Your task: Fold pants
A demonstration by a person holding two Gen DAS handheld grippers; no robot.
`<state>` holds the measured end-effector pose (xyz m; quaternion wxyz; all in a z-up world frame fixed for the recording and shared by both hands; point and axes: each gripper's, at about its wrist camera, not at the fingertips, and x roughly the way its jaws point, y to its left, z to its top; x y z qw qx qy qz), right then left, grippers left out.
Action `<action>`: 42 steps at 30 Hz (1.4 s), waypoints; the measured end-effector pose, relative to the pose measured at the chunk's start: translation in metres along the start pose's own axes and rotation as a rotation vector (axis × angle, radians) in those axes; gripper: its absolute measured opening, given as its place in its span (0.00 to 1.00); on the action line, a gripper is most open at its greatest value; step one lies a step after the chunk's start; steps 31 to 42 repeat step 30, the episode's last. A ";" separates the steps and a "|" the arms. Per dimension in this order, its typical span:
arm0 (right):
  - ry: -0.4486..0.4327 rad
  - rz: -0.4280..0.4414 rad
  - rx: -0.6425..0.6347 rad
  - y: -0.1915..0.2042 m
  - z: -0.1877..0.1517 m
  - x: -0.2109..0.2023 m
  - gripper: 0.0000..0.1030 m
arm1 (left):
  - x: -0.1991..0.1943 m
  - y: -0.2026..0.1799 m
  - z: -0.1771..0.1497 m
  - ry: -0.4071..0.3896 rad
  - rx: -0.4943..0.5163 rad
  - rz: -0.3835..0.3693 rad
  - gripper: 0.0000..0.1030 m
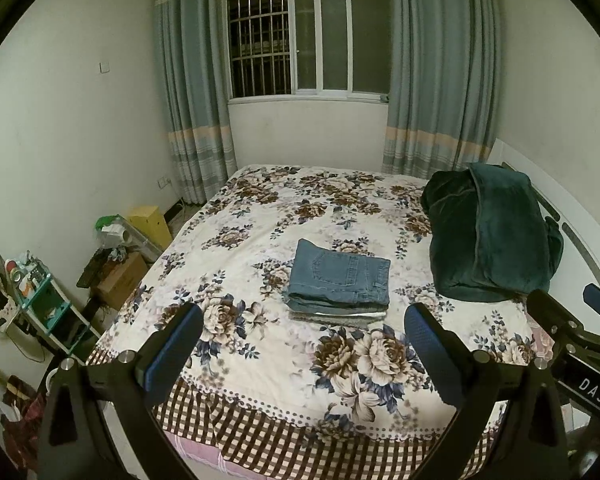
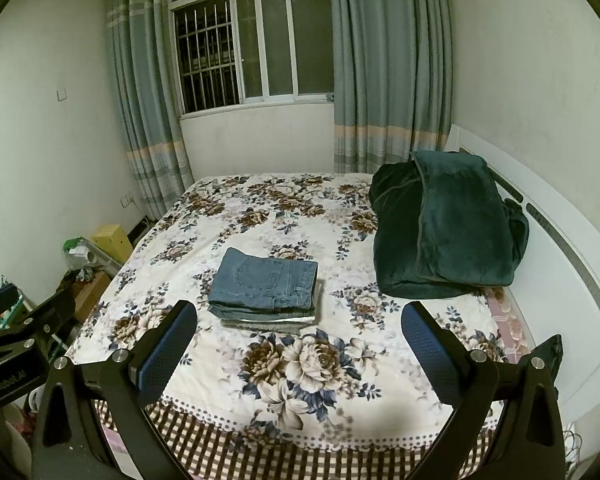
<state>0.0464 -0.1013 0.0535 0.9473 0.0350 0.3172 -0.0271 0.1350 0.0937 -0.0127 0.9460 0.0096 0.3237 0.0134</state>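
Note:
A folded pair of blue jeans (image 1: 340, 276) lies on top of a small stack of folded clothes in the middle of the floral bed sheet (image 1: 260, 216). It also shows in the right wrist view (image 2: 266, 284). My left gripper (image 1: 304, 344) is open and empty, held above the near edge of the bed, short of the stack. My right gripper (image 2: 300, 340) is open and empty too, beside the left one and just as far from the jeans. The right gripper shows at the right edge of the left wrist view (image 1: 572, 320).
A dark green plush blanket (image 1: 496, 236) is heaped at the bed's right side by the white headboard (image 2: 560, 240). Boxes (image 1: 120, 280), a small teal shelf (image 1: 40, 300) and clutter fill the floor left of the bed. Curtains (image 1: 196, 120) flank a window behind.

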 end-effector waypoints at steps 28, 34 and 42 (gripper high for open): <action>-0.004 0.007 -0.001 0.008 0.008 0.002 1.00 | -0.002 -0.001 -0.001 -0.017 -0.013 0.026 1.00; -0.005 0.006 -0.003 0.007 0.008 0.002 1.00 | -0.002 -0.003 0.000 -0.018 -0.015 0.030 1.00; -0.005 0.006 -0.003 0.007 0.008 0.002 1.00 | -0.002 -0.003 0.000 -0.018 -0.015 0.030 1.00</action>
